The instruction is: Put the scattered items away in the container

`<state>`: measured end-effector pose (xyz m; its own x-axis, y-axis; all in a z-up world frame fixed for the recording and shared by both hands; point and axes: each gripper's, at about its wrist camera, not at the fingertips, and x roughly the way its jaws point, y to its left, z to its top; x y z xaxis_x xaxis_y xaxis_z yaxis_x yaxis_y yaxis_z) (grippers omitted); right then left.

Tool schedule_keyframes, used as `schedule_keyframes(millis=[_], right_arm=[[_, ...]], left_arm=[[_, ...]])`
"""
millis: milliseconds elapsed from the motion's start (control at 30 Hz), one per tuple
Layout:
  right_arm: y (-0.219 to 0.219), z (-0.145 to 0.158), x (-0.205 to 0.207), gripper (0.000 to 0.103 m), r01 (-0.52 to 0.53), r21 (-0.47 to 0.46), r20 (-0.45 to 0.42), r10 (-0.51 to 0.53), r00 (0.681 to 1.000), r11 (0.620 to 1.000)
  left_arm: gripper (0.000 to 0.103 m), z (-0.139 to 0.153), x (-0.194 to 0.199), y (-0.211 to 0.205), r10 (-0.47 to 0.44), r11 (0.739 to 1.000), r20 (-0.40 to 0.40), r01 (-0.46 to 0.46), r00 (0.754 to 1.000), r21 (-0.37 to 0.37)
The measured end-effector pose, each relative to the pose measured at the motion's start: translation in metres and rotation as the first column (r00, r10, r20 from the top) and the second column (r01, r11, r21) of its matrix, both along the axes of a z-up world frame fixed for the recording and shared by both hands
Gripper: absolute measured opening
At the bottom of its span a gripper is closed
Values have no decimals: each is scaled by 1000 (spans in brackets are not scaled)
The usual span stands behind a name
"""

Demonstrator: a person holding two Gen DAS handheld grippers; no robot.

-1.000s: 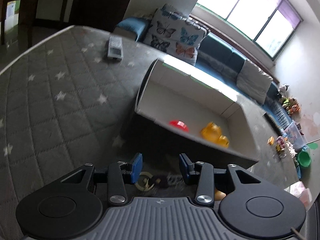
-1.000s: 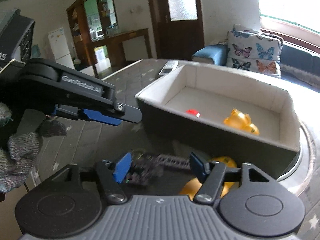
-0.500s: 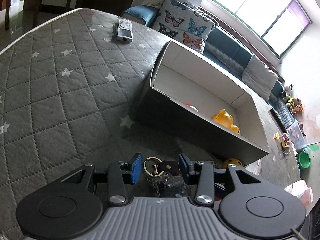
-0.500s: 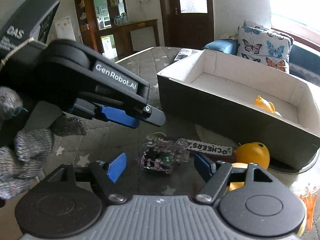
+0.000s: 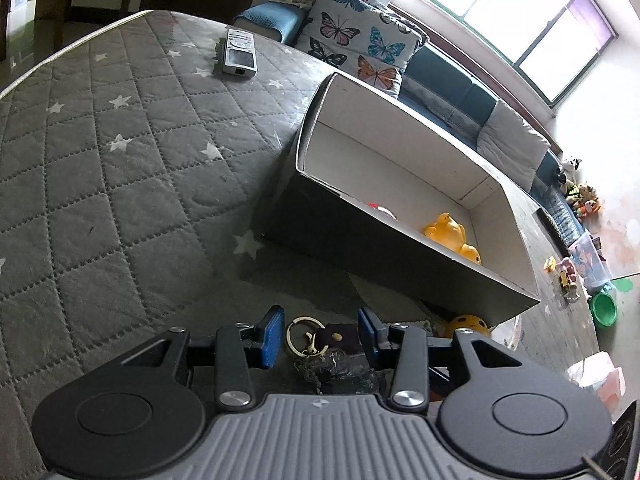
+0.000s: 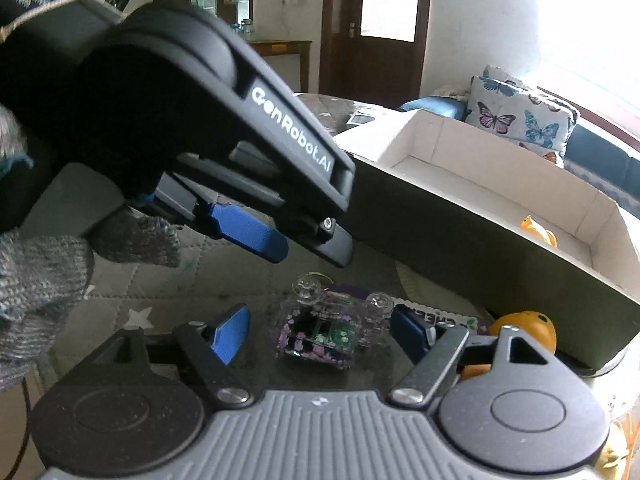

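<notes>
A keychain with a ring, brown strap and clear sparkly charm (image 5: 320, 344) lies on the quilted table between the blue pads of my open left gripper (image 5: 320, 334). In the right wrist view the charm (image 6: 324, 332) sits between the pads of my open right gripper (image 6: 320, 330), with the left gripper (image 6: 304, 240) just above it. The open cardboard box (image 5: 400, 240) stands behind, holding a yellow duck (image 5: 450, 232) and a red item (image 5: 378, 208). A yellow ball toy (image 6: 528, 328) lies outside the box wall.
A silver remote (image 5: 239, 54) lies at the far side of the table. A butterfly cushion (image 5: 356, 48) and sofa stand behind the box. Toys and a green bowl (image 5: 606, 308) are on the floor at right. A "cheers" label strip (image 6: 444, 318) lies by the charm.
Both grippers have come lower and closer to the keychain. The left gripper now fills more of the right wrist view, right over the charm.
</notes>
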<state>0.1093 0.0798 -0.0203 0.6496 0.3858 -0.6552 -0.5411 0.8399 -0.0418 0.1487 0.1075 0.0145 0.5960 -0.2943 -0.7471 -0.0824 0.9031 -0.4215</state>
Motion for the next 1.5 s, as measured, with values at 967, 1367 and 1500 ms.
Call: schedule_keyframes(millis=[967, 1367, 1500], right_arm=[[-5, -2, -7, 62, -67, -55, 7, 67, 998, 996], [-2, -4, -3, 63, -59, -42, 11, 60, 998, 997], [9, -15, -42, 63, -58, -46, 21, 59, 998, 997]], left_arm=[[43, -12, 2, -18, -87, 996, -43, 87, 995, -2], [43, 1, -16, -26, -176, 984, -23, 176, 984, -2], [43, 4, -16, -31, -209, 977, -24, 209, 978, 33]])
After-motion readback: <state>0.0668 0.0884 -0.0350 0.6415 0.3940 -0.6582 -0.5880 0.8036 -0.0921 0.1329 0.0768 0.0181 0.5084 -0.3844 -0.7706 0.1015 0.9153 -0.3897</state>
